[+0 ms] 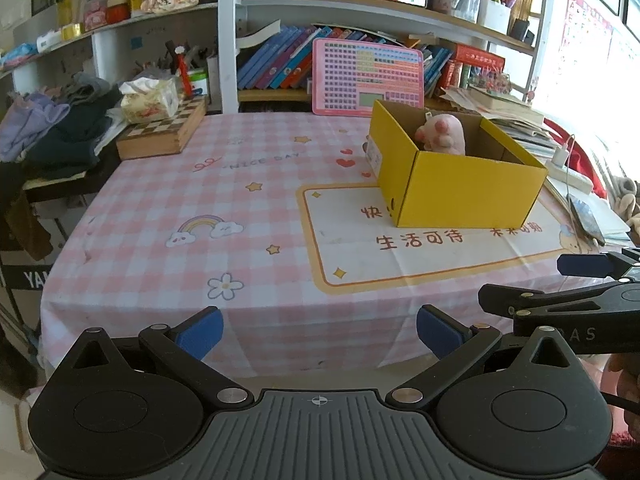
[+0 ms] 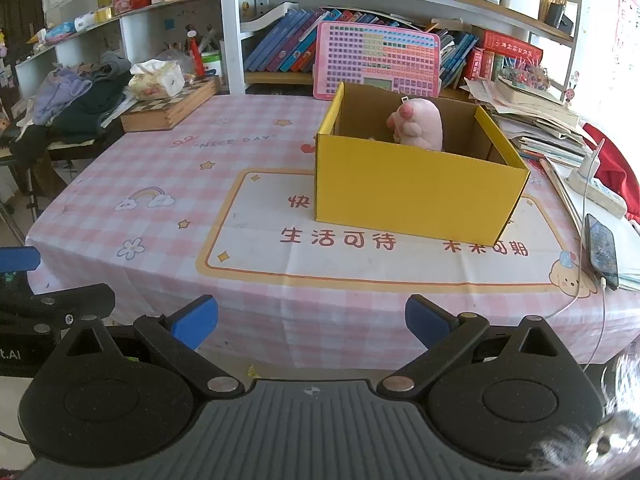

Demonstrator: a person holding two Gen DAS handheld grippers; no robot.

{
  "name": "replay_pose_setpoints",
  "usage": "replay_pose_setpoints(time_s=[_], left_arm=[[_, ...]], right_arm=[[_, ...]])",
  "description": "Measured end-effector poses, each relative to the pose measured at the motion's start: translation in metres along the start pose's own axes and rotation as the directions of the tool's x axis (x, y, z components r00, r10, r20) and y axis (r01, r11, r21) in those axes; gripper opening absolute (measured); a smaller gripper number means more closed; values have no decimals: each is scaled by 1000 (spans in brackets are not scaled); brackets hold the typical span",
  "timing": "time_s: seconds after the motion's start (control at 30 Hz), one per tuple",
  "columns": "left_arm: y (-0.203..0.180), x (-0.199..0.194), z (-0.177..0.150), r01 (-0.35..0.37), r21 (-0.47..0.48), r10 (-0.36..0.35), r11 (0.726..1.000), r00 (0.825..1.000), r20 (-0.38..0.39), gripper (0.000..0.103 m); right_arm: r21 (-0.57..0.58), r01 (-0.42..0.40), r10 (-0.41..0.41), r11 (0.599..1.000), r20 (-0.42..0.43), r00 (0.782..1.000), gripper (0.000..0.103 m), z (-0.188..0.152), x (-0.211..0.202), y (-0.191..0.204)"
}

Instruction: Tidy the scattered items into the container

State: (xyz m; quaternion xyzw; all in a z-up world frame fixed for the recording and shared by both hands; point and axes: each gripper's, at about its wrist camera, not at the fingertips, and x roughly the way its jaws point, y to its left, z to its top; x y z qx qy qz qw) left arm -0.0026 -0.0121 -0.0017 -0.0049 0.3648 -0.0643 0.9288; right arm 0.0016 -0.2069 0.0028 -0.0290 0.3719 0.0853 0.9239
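Judging from the bench [image 2: 168, 184], the tidying appears nearly or wholly done: a pink plush toy [image 2: 418, 126] is seen inside the yellow box [image 2: 412, 196], and no loose items are visible on the cloth. Both the left claw [image 1: 319, 330] and right claw [image 2: 311, 320] are held wide open and empty, near the bench edge.

Left gripper [image 1: 320, 332]: black linkage arms, blue rectangular fingertip pads [image 1: 202, 330], silver pivot screws, two round black housings flanking a grey ribbed centre plate with a crosshair mark. Right gripper [image 2: 311, 320]: same build, blue pads [image 2: 196, 320], silver screws, crosshair. White lettering on each gripper's side, partly legible.
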Motion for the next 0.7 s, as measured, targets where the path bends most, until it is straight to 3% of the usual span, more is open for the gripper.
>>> replay_pose_setpoints(time_s=[0.37,0.7], left_arm=[[2,4,3,8,-3,-8,1000,1000,-10,103],[13,11,4,28,-75,-30,997,999,-22,103]], right_arm=[[3,1,-1,1000,-6,1000,101,1,3,-1],[21,-8,9,1000,-41,999,101,2,16,-3]])
